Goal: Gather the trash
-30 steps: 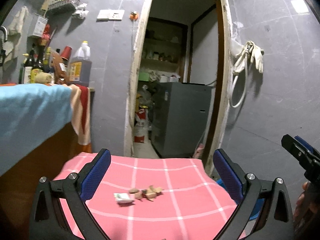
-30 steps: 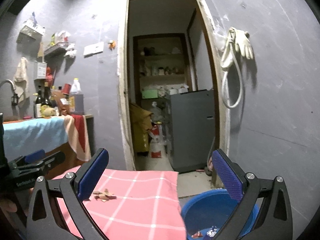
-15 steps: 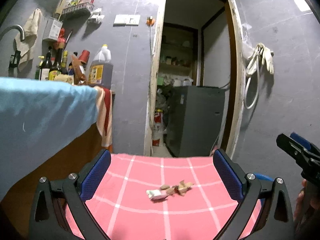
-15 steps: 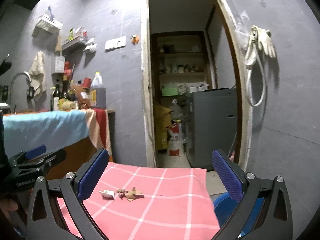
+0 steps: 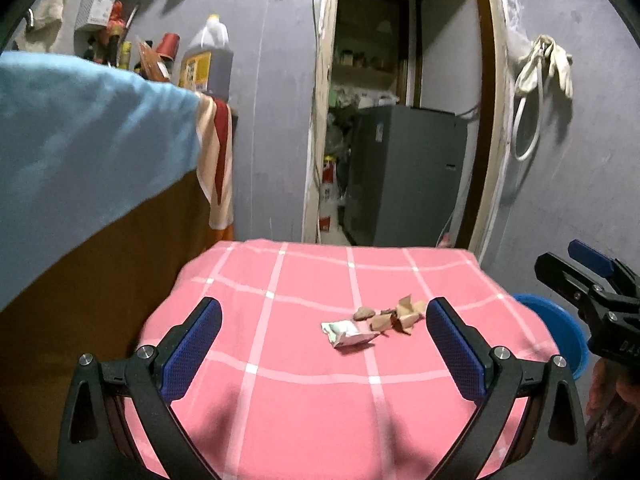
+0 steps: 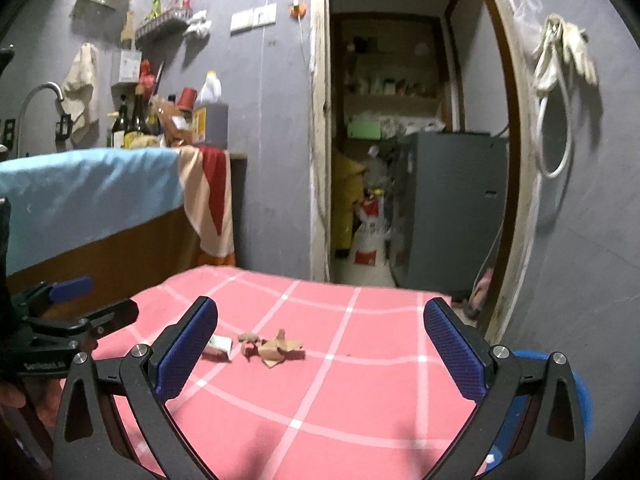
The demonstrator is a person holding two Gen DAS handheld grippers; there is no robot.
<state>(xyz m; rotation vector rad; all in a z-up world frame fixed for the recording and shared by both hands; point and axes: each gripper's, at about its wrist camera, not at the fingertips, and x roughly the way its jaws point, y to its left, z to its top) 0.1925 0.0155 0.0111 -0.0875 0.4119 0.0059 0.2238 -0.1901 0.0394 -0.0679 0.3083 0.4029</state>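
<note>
A crumpled white and green wrapper (image 5: 349, 332) and several brown scraps (image 5: 394, 315) lie together on the pink checked tablecloth (image 5: 280, 400). They also show in the right wrist view, the wrapper (image 6: 219, 347) left of the scraps (image 6: 276, 348). My left gripper (image 5: 320, 344) is open and empty, a little short of the trash. My right gripper (image 6: 320, 344) is open and empty, also short of it. Each gripper shows at the edge of the other's view.
A blue basin (image 5: 556, 332) stands on the floor right of the table (image 6: 576, 392). A counter draped in a light blue cloth (image 5: 80, 132) with bottles rises on the left. An open doorway with a grey cabinet (image 5: 404, 172) lies behind.
Both grippers have swung left and tipped down toward the table. The trash now lies nearer and more central between the fingers. Both jaws stay open.
</note>
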